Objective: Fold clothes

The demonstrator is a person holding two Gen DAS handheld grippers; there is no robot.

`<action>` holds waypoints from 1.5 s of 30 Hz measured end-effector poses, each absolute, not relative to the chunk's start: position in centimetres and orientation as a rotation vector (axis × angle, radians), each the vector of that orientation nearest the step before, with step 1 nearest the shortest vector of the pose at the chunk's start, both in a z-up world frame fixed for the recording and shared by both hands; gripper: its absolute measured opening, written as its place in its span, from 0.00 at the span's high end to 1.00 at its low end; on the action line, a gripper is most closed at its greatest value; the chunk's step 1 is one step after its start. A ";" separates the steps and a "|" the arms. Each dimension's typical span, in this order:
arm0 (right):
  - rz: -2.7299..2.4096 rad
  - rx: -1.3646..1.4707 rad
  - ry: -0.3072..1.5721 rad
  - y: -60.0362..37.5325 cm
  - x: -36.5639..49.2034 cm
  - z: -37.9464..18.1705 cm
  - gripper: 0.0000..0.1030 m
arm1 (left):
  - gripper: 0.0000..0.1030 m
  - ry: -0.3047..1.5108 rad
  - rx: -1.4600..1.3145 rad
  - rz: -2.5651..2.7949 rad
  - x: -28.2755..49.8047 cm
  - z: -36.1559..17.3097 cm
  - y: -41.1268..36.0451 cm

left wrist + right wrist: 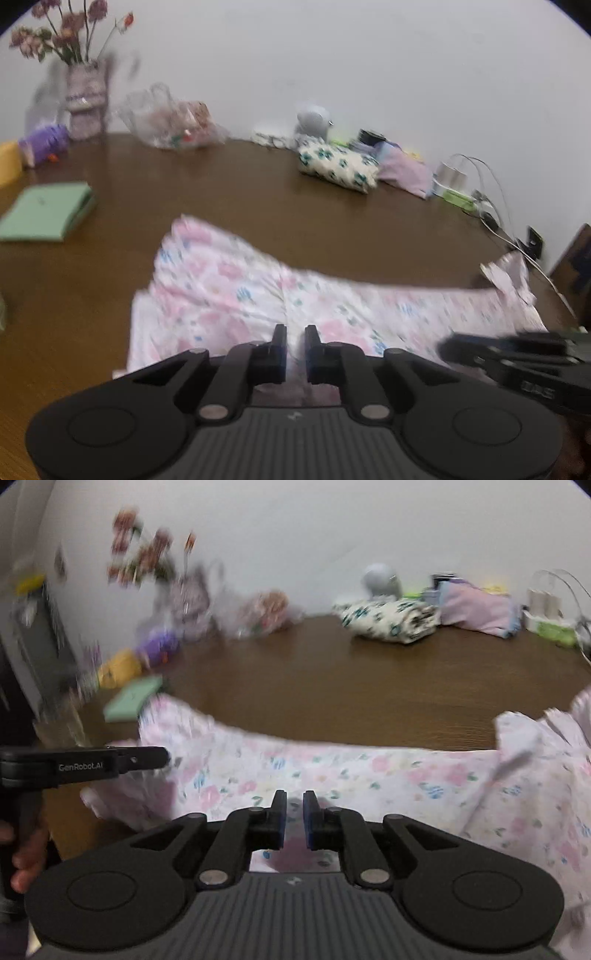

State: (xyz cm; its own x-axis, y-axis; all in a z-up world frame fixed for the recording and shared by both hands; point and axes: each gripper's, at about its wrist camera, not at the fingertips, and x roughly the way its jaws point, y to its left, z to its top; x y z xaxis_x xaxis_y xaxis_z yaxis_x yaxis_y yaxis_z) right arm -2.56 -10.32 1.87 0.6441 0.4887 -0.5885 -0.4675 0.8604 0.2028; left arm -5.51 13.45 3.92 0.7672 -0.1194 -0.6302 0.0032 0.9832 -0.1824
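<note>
A white garment with a pink and blue flower print (236, 288) (369, 771) lies spread across the brown table (258, 195) (332, 679). My left gripper (295, 339) is at the garment's near edge with its jaws almost together and cloth pinched between them. In the right wrist view the same left gripper (164, 757) shows side-on at the garment's left end, where the cloth hangs off the table surface. My right gripper (294, 806) is likewise narrowed on the near edge. It enters the left wrist view as a blurred right gripper (448, 347) at the lower right.
At the back of the table are a folded green-print cloth (338, 166) (388, 618), a lilac cloth (404, 171), a plastic bag (170, 122) and a flower vase (85, 99). A green book (44, 210) (133, 698) lies at the left, and cables (491, 218) run along the right edge.
</note>
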 end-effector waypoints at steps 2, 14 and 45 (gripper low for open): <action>0.539 -0.046 0.706 -9.7 -2.8 0.9 0.91 | 0.90 0.731 -0.202 -0.050 -6.4 2.4 14.1; 0.660 -0.087 0.718 -8.1 -5.9 0.9 0.90 | 0.93 0.734 -0.263 0.032 -7.1 2.3 19.1; 0.312 -0.049 0.503 -16.9 -10.8 4.2 0.96 | 0.74 0.717 -0.220 -0.342 -6.3 1.2 11.6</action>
